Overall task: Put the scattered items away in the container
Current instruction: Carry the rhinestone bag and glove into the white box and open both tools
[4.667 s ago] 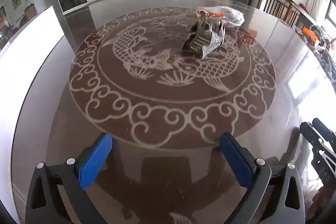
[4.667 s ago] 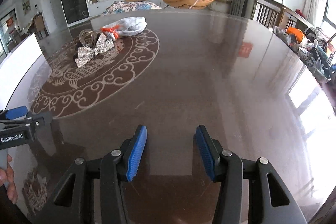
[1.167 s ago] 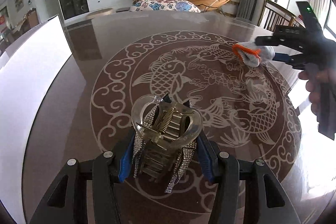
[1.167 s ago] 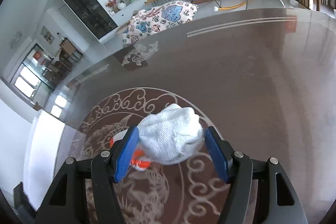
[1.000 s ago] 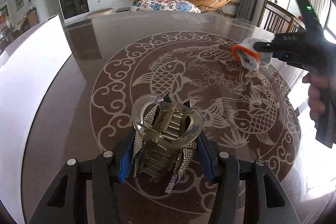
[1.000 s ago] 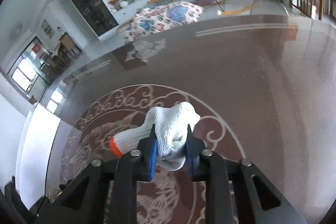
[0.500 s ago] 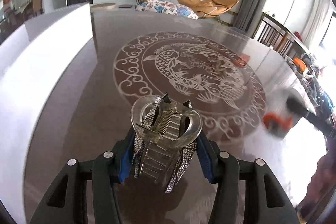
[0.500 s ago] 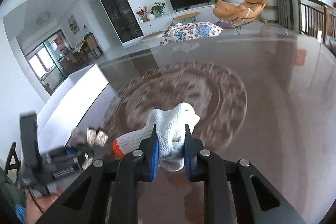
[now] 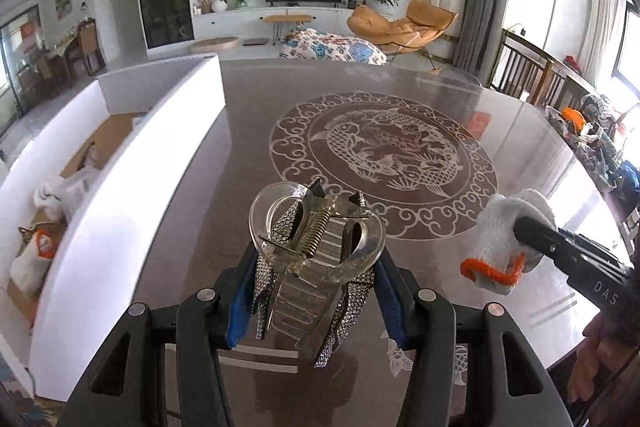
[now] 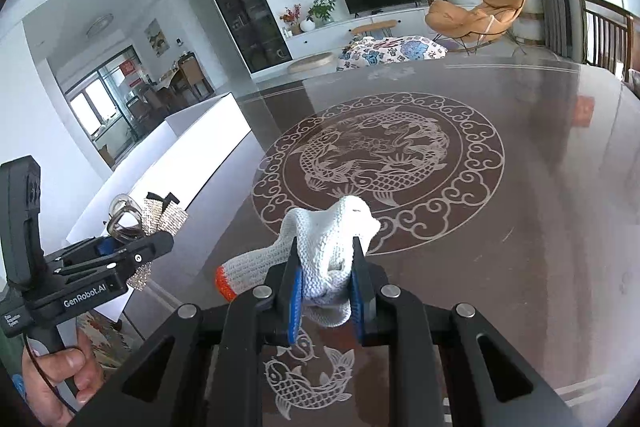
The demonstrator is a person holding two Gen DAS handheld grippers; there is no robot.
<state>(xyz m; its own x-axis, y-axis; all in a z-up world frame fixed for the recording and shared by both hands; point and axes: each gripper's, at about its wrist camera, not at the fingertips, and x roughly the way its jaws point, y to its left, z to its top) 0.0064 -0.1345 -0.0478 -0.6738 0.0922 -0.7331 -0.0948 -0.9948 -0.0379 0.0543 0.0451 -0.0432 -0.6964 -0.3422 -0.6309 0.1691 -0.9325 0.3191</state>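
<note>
My left gripper (image 9: 316,295) is shut on a clear hair claw clip (image 9: 316,247) with a rhinestone bow, held up over the table's near edge. In the right wrist view the same clip (image 10: 138,215) shows at the left, in the left gripper (image 10: 120,251). My right gripper (image 10: 326,287) is shut on a white knit glove (image 10: 332,239) with an orange cuff, lifted off the table. That glove (image 9: 506,251) appears at the right of the left wrist view. The white container (image 9: 120,183) stands at the left, open on top, with white gloves and other items inside.
The dark glossy table (image 9: 240,147) bears a round fish pattern (image 9: 384,163) with nothing on it. A hand (image 10: 60,391) holds the left gripper's handle. Wooden chairs (image 9: 528,71) and clutter stand beyond the table's right edge.
Both grippers have lifted their items and pulled back toward the near edge of the table. The container's open top has come into the left wrist view.
</note>
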